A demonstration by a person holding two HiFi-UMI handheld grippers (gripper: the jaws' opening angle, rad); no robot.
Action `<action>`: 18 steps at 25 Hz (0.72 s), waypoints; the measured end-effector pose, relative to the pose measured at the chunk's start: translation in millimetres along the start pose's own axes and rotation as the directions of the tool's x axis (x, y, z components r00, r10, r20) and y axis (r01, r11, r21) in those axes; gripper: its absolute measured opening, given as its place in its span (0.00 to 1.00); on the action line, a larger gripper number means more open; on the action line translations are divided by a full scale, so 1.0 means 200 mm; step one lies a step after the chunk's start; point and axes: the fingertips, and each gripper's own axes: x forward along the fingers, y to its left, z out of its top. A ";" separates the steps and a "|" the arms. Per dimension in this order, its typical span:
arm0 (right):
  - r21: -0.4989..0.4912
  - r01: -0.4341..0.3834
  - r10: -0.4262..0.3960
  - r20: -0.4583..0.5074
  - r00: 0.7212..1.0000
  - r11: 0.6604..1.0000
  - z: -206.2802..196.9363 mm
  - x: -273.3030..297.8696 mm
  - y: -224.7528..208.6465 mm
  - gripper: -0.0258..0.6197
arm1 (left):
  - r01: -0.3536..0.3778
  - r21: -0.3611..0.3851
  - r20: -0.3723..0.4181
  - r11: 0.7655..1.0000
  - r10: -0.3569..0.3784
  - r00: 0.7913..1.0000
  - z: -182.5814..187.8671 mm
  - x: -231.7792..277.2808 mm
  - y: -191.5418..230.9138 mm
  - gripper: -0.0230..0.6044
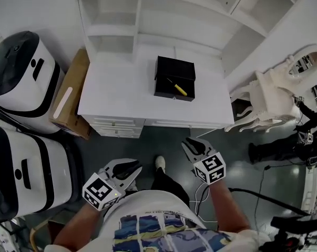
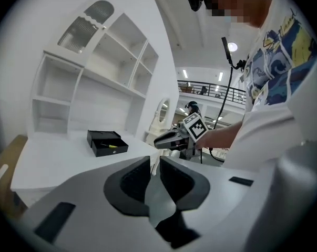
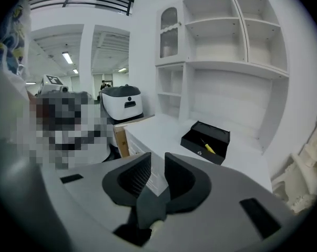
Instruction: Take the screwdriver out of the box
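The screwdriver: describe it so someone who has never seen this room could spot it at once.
Find the white desk under the shelves. On it sits an open black box, the only thing on the desktop. The screwdriver lies slantwise inside, its yellow handle the only colour against the black.

open black box (image 1: 174,67) with yellow-handled screwdriver (image 1: 177,87) on white desk (image 1: 111,96)

White desk (image 1: 111,96) with a shelf unit (image 1: 111,22), seen steeply from above.

Open white shelves rise along the desk's back and drawers (image 1: 119,126) sit under its front edge. A flat cardboard carton (image 1: 71,96) stands at its left end, beside a rounded white-and-black machine (image 1: 21,72) and a second machine (image 1: 27,167) in front of it. An ornate white chair (image 1: 268,93) stands to the right. A black cable (image 1: 268,199) trails over the dark floor (image 1: 163,140).
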 end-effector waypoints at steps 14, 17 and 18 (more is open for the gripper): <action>-0.138 -0.087 0.064 -0.160 0.985 0.987 0.15 0.97 -1.07 0.18 | -0.265 -0.062 0.011 0.962 0.266 0.964 0.40 0.47 0.54 0.11; -0.155 -0.144 0.105 -0.236 0.966 0.978 0.07 1.15 -1.17 0.19 | -0.318 -0.067 0.010 0.946 0.320 0.948 0.47 0.55 0.62 0.11; -0.160 -0.161 0.116 -0.259 0.959 0.974 0.04 1.21 -1.19 0.19 | -0.337 -0.075 0.009 0.939 0.339 0.941 0.48 0.56 0.64 0.11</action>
